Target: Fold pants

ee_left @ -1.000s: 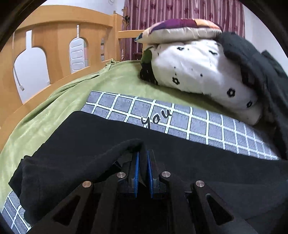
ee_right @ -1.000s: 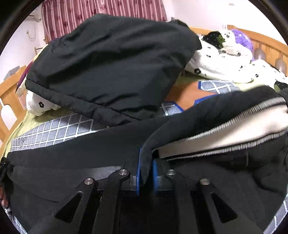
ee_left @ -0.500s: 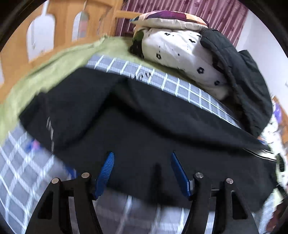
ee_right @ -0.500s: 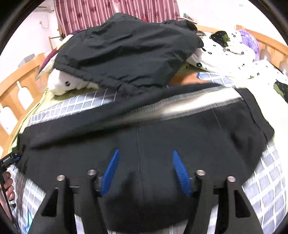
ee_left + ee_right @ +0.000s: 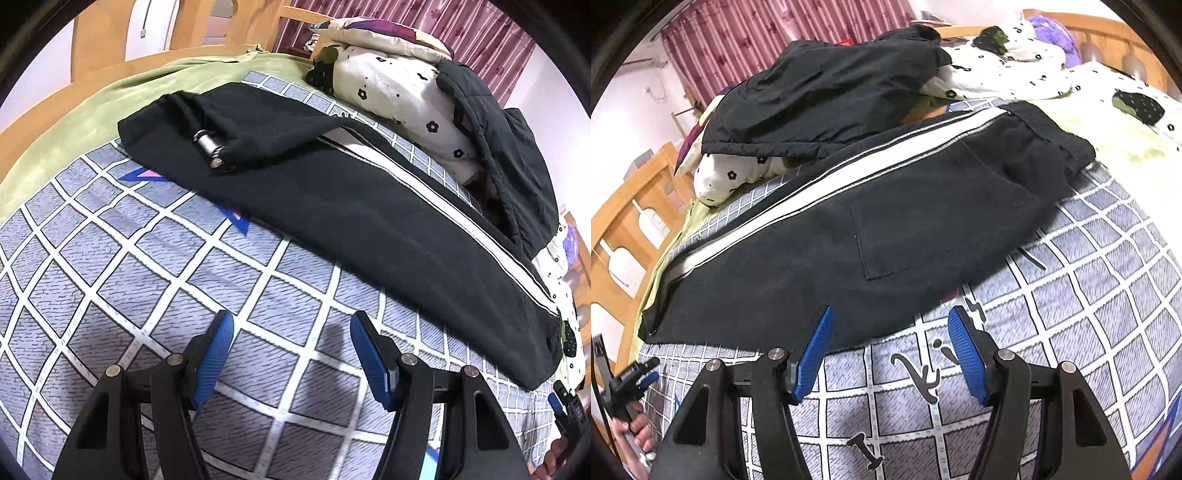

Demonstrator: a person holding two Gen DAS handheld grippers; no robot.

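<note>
Black pants (image 5: 332, 206), folded lengthwise, on checked bedspread (image 5: 147, 280); left gripper (image 5: 291, 354) and right gripper (image 5: 890, 350) spread, empty; wooden bedframe (image 5: 624, 206).

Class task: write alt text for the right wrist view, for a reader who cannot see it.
Black pants with a white side stripe lie folded lengthwise on a grey checked bedsheet. The open right tool hovers empty at their near edge; a black padded jacket lies behind.
</note>
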